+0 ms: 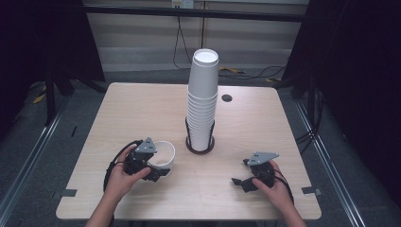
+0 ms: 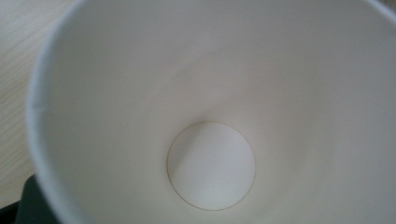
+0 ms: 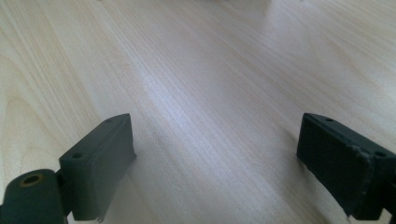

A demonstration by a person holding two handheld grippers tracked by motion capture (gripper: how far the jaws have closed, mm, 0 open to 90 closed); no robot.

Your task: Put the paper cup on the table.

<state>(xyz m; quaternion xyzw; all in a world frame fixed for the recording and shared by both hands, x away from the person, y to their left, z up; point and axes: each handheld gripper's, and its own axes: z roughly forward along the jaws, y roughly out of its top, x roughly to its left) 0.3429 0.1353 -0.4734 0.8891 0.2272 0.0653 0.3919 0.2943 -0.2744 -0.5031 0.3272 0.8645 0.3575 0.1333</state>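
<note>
No writing shows anywhere. The left claw (image 1: pixel 161 171) grips an empty white paper cup (image 1: pixel 161 153) near the worktop's (image 1: pixel 265 123) front-left; the right claw (image 1: pixel 242 177) hangs wide open, beside the racked cup stack (image 1: pixel 203 101).

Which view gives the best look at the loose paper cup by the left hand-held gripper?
The left gripper view: it looks straight into the paper cup, showing its white wall, round bottom and rim, with nothing inside. The high view shows the cup small, at the left hand-held gripper, partly covered by it, near the cup stack. The right gripper view shows bare table.
</note>
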